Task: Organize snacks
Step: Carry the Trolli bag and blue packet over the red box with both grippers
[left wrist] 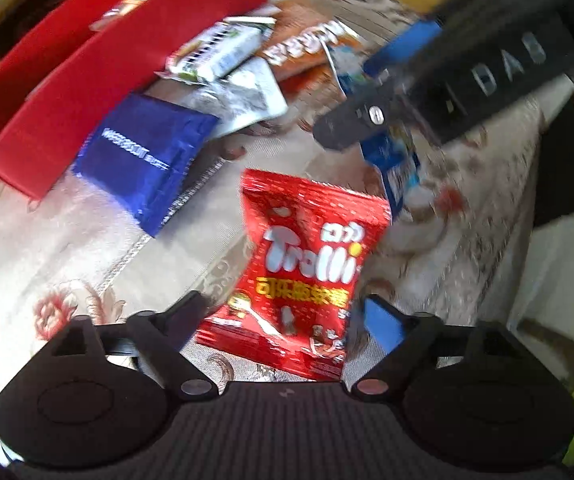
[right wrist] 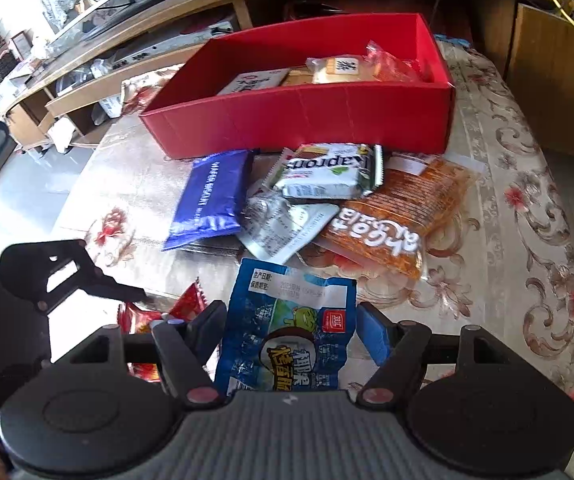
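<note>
Snack packets: red one [left wrist: 303,272] between left fingers [left wrist: 383,326], blue one [right wrist: 287,328] between right fingers [right wrist: 373,334].

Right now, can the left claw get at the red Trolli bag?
Probably yes. The left claw is open with the red Trolli bag lying flat between its fingers, nothing on top; the right claw hovers beyond it.

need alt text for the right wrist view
The right tool straddles a blue snack packet on a floral tablecloth. Beyond it lie a dark blue wafer pack and an orange packet, in front of a red box holding snacks.
</note>
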`<state>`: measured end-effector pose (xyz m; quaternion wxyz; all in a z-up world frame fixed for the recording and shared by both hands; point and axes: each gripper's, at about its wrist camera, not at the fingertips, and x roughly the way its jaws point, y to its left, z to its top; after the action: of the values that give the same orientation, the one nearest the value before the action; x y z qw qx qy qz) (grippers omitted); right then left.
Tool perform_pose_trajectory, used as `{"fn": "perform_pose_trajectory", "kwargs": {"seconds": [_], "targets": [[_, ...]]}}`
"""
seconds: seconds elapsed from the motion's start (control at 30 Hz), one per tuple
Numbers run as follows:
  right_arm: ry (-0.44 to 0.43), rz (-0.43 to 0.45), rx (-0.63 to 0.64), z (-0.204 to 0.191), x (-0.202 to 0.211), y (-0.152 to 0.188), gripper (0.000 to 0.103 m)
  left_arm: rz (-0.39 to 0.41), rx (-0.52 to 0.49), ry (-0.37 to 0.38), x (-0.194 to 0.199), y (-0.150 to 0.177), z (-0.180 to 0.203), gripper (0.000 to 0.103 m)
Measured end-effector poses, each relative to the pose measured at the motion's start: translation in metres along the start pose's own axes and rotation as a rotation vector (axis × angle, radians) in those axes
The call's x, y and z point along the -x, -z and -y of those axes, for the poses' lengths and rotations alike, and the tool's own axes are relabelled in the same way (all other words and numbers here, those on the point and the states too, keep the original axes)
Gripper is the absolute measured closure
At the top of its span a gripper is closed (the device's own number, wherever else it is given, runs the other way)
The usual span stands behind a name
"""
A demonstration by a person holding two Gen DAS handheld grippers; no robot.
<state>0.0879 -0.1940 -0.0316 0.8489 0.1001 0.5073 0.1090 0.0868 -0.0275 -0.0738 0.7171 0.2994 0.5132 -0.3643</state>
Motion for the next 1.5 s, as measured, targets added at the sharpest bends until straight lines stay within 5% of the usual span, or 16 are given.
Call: {"fn": "perform_pose_trajectory", "kwargs": {"seconds": [0.57,0.8,1.2,1.5], "targets": [[-0.002,0.065,-0.004,0.005,0.020,0.000,0.033,0.110,0.303,-0.043,0.027,0.009,0.010,0.029],[0.033,0.031,0.012,0.010,0.009,0.003,0.034,0.107,0.323,-0.089,0.024,0.013,0.006,0.029],[0.018,0.100,0.016,0.005,0.023,-0.005,0.036,0.314,0.565,-0.037,0.064,0.016,-0.027,0.029],[0.012,0.184,0.002,0.002,0.037,-0.035,0.036,0.395,0.607,-0.054,0.075,-0.011,-0.043,0.029]]}}
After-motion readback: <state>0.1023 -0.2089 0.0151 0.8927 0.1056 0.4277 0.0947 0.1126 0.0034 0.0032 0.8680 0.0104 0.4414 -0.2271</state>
